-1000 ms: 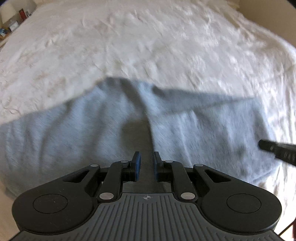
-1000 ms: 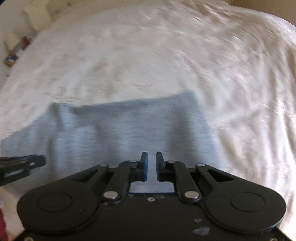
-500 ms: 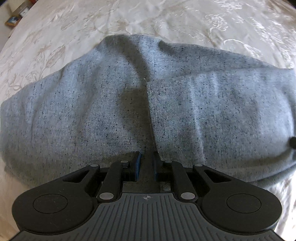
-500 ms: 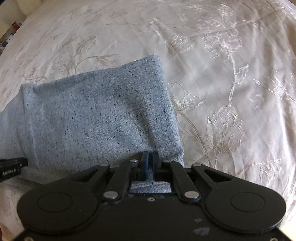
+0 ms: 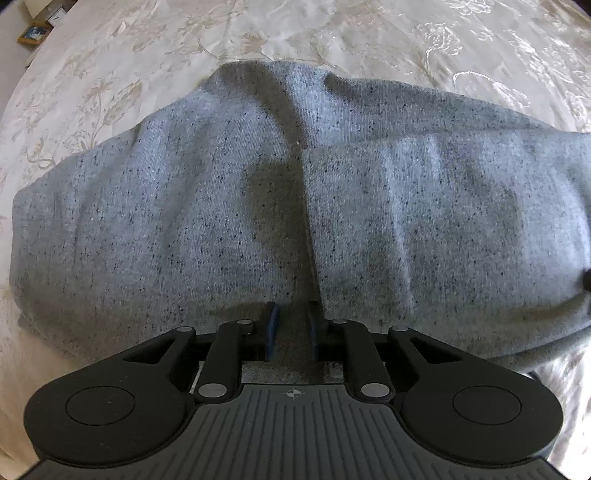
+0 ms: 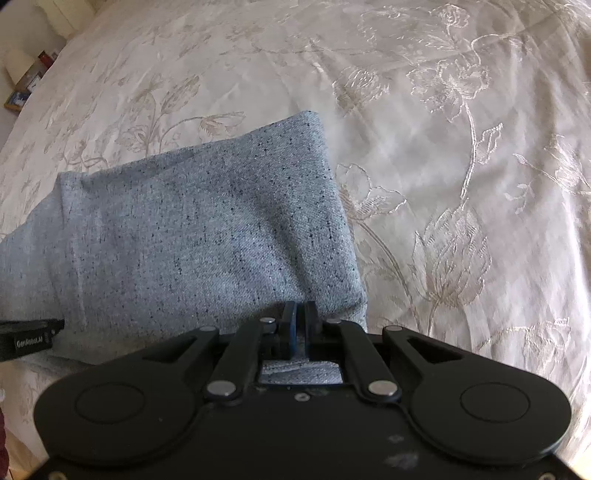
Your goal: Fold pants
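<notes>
The grey speckled pants (image 5: 221,206) lie folded on the cream floral bedspread (image 5: 110,74), a folded layer with a straight edge on the right half (image 5: 424,221). My left gripper (image 5: 292,325) is low over the near edge of the pants, jaws a finger-width apart with grey cloth between them. In the right wrist view the pants (image 6: 207,229) end in a straight edge at the right. My right gripper (image 6: 300,325) is shut on the near edge of the pants by their right corner. The tip of the left gripper (image 6: 29,341) shows at the left.
The bedspread (image 6: 461,184) stretches beyond and to the right of the pants. A bedside shelf with small items (image 6: 22,92) stands at the far left, with a framed picture (image 5: 33,33) beyond the bed's edge.
Both grippers came down from above the bed to the near edge of the pants, which now lie flat. The right gripper's jaws closed further on the cloth; the left jaws widened slightly.
</notes>
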Tool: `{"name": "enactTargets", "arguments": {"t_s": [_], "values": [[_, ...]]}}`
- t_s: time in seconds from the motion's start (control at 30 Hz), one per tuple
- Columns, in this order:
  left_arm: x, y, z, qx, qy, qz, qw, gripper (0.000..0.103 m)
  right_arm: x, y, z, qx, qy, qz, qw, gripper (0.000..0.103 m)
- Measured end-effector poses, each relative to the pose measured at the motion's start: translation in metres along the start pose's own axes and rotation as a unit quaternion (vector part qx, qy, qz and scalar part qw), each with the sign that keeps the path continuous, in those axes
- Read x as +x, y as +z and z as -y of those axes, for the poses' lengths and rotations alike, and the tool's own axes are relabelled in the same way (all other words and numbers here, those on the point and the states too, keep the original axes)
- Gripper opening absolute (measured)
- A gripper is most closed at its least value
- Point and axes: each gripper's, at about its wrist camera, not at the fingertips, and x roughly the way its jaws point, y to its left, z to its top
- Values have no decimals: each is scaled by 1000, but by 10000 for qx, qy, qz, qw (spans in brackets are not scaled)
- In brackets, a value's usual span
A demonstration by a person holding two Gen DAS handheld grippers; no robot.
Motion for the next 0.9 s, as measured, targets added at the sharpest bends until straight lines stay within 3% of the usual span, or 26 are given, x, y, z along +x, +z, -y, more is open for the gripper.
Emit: {"name": "enactTargets", "arguments": {"t_s": [0.2,0.37,0.63,0.73,0.8,0.9], "values": [[-2,-14,-16,185,-100,-9,9998,18,-9,-5,-12,110,-153,147,9997,13],[-14,-29,-61,119,-168,219,9995,18,-37,-14,-33,230,-136,553,9981,14],[-22,-43,-170,-356,23,524,9980,18,-61,-34,-123,-193,64,1071,9940,23],[-24,-47,-209,-505,-57,708,9962,18,-59,-42,-165,-369,51,1401,9894,44],[-24,-42,-231,-624,-262,793,9945,18,-56,-45,-190,-525,22,1546,9866,45],[-20,-41,-258,-784,-378,847,9926,18,-44,-43,-213,-699,121,1282,9892,42]]}}
